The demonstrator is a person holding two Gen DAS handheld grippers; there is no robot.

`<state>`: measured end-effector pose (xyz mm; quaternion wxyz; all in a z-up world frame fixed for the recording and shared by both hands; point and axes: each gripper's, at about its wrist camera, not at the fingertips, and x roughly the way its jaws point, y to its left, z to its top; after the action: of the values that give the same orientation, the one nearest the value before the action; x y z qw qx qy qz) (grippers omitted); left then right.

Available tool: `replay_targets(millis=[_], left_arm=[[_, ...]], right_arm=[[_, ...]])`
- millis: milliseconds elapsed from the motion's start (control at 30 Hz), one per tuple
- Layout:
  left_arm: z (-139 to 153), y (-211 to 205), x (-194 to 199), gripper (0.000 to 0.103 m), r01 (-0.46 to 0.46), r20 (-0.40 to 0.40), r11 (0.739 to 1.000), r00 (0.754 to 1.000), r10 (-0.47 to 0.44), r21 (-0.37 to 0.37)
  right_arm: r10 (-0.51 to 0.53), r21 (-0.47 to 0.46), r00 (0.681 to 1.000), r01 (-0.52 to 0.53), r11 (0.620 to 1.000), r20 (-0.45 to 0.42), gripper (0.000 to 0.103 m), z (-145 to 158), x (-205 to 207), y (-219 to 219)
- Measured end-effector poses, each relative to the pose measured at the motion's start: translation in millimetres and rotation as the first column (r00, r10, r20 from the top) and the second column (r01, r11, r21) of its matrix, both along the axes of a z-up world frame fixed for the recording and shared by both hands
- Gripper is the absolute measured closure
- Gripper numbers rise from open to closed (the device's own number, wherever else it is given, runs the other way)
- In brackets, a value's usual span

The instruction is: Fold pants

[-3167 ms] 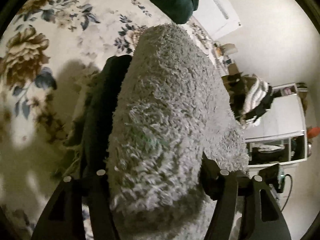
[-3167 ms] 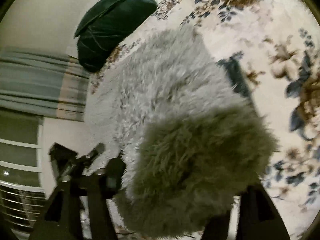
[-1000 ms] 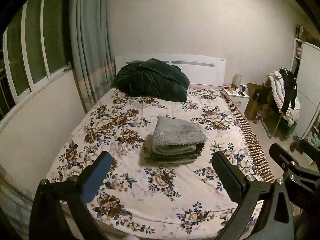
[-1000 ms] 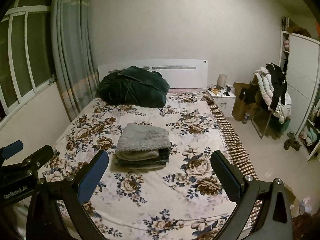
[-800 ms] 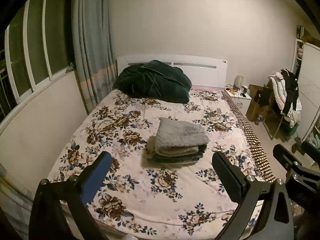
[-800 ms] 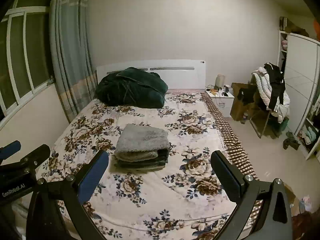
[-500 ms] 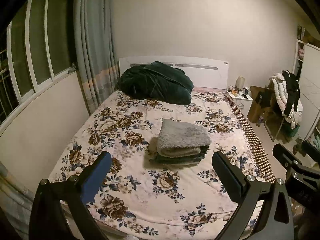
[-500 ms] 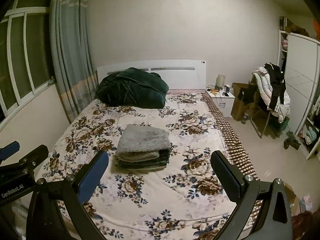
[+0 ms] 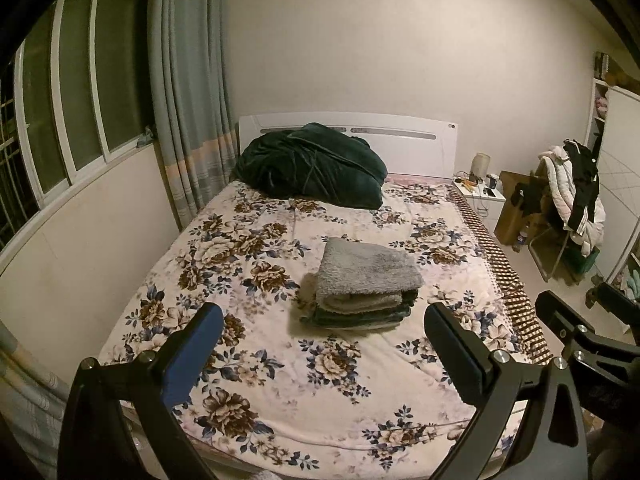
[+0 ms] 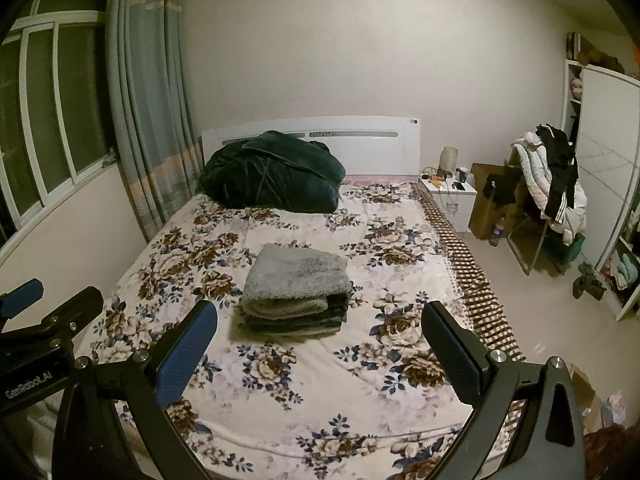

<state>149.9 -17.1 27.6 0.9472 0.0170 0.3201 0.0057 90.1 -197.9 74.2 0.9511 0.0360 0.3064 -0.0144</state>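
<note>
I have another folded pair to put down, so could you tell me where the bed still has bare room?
The floral bedspread is bare in front of the folded stack, toward the foot, and along the window side. A narrower strip lies between the stack and the dark green bundle at the headboard. The nightstand is cluttered. Both tongs, left and right, are open and empty.

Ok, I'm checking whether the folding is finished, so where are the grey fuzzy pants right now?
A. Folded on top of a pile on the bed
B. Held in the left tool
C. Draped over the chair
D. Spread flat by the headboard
A: the grey pants lie folded atop a pile of darker clothes on the bed, and both the left tool and right tool are open, holding nothing.
</note>
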Motion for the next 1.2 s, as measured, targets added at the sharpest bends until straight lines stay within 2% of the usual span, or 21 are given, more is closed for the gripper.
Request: replay_targets(millis=[600,1200], left_arm=[[-4.8,5.7,-1.5,0.0,-0.004,-0.037,1.0,0.999,0.004,0.002],[-5.9,9.8,-0.1,0.0,-0.022,-0.029,1.0,0.999,0.022,0.005]], right_arm=[[-0.018,0.008,1.0,0.018,1.0,-0.011,0.0,-13.6,-8.7,1.1],[-0.013,0.013,1.0,0.013,1.0,-0.013,0.0,-19.7,-12.5,-1.1]])
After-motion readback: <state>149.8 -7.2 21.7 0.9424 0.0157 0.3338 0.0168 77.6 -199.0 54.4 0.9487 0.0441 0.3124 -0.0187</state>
